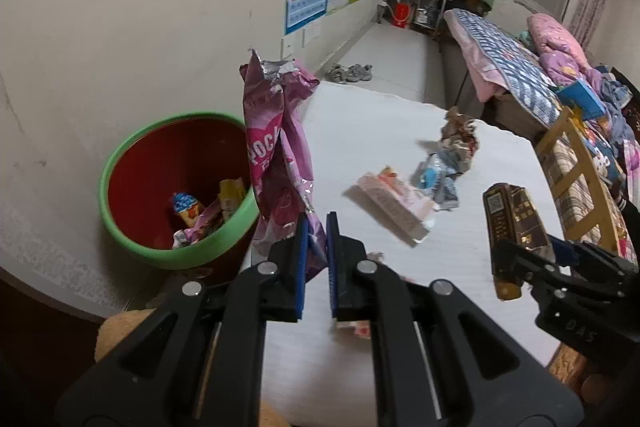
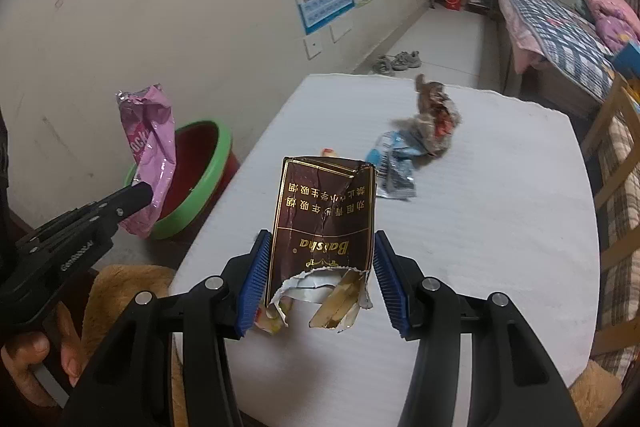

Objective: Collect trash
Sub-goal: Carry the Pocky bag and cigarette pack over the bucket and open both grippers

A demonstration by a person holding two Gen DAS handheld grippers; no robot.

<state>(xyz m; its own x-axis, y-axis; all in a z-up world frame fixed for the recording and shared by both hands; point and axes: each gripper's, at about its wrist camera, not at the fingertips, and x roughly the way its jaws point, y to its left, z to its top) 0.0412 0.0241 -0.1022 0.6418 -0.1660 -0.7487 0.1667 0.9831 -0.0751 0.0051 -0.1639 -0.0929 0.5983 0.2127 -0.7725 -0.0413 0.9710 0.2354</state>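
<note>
My left gripper is shut on a pink Pocky wrapper, held upright next to the rim of the red bin with a green rim; it also shows in the right wrist view. The bin holds several wrappers. My right gripper is shut on a torn brown cigarette pack, held above the white table. The pack also shows in the left wrist view. A pink box, a blue wrapper and a crumpled brown wrapper lie on the table.
A wooden chair stands at the table's right side. A bed with quilts lies beyond it. Shoes lie on the floor by the wall. A small scrap lies on the table under my left gripper.
</note>
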